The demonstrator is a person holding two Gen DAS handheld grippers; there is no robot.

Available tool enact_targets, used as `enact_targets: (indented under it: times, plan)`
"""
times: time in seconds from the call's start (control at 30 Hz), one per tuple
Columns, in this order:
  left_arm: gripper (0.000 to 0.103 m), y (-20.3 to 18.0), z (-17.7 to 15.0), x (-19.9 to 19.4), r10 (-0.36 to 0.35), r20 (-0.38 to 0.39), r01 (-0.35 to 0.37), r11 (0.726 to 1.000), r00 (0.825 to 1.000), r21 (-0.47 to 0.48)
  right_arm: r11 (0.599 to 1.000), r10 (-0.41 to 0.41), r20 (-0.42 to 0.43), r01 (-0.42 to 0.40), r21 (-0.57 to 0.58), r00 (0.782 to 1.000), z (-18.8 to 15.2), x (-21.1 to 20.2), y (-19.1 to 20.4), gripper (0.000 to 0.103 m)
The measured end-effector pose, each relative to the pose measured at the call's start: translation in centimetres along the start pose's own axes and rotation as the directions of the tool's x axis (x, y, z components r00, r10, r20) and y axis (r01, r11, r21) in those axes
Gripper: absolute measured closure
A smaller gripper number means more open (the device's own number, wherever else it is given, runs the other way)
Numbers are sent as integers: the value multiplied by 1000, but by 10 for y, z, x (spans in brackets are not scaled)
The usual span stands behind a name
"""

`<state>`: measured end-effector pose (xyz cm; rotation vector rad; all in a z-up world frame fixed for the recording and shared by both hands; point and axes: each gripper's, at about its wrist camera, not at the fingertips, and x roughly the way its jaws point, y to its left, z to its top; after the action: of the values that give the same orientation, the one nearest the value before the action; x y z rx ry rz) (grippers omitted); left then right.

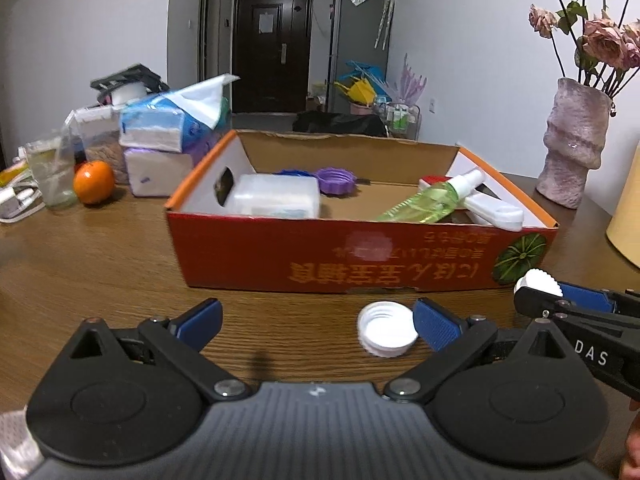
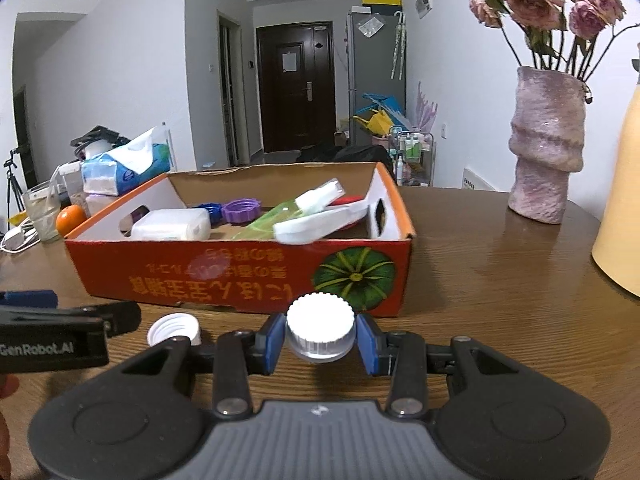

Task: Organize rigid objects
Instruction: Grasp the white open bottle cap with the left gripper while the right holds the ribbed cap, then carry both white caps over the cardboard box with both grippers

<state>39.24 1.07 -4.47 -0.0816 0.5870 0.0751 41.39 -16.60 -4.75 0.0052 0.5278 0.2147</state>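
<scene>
Fingers of the right gripper (image 2: 320,344) pinched a white ribbed cap (image 2: 320,330) above the desk (image 2: 500,300), likely bound for the box. The left gripper (image 1: 316,320) stood spread beside an upturned white cap (image 1: 387,334). Beyond, the orange cardboard box (image 2: 240,276) held bottle, caps and cases.

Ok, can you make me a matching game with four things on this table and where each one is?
Things:
1. ridged cap
2. open cap
3. purple lid
4. orange

Places:
A. inside the box
B. on the table, beside the left gripper's right finger
C. between the right gripper's fingers
D. on the table left of the box, by the tissue packs

Pairs: 1-C, 2-B, 3-A, 4-D
</scene>
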Motion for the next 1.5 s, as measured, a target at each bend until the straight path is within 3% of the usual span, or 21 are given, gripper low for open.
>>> enact_targets:
  times: [0.6, 1.0, 1.1, 1.2, 1.27, 1.3, 1.5]
  plan:
    - [0, -47, -1, 28, 8, -60, -6, 999, 998, 32, 999, -40, 26, 39, 24, 999, 2, -7, -49, 65]
    - [3, -52, -1, 37, 17, -84, -15, 1000, 996, 19, 999, -53, 24, 52, 12, 998, 1, -7, -64, 65]
    - [13, -51, -1, 39, 15, -91, -14, 1000, 996, 16, 999, -49, 24, 49, 7, 999, 1, -7, -63, 65]
    - [34, -50, -2, 40, -2, -105, 4, 1000, 994, 11, 999, -48, 24, 48, 3, 999, 1, -7, -63, 65]
    - [56, -49, -2, 42, -5, -115, 6, 1000, 993, 11, 999, -48, 24, 48, 4, 999, 1, -7, -63, 65]
    - [61, -49, -2, 42, 4, -110, -2, 1000, 994, 19, 999, -48, 24, 48, 3, 999, 1, -7, -63, 65]
    - [62, -51, -2, 39, -15, -98, 18, 1000, 995, 25, 999, -47, 25, 47, 3, 999, 1, -7, -63, 65]
